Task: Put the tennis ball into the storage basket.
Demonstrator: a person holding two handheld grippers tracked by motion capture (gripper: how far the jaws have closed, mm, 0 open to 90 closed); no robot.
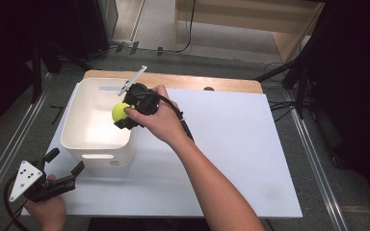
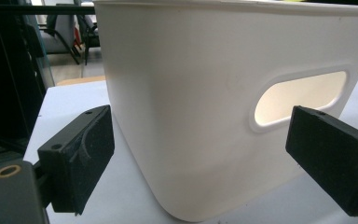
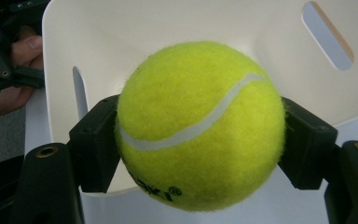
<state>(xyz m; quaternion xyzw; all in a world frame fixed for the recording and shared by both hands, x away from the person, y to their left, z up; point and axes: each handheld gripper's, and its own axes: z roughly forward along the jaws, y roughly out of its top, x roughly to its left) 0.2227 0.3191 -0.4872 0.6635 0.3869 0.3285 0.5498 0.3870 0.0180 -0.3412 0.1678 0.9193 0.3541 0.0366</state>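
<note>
The tennis ball (image 3: 200, 126) is clamped in the right gripper (image 1: 125, 111), poised over the white bin's (image 1: 77, 139) right rim; the left gripper (image 1: 67, 169) is held spread nearby.

I'm seeing two black grippers: the left gripper (image 1: 67, 168), at seven o'clock, carries a grey three-cornered plate (image 1: 24, 179) dotted with holes; the right gripper (image 1: 125, 115) trails a black cable (image 1: 180, 120). Forearms bare, no sleeves.
</note>
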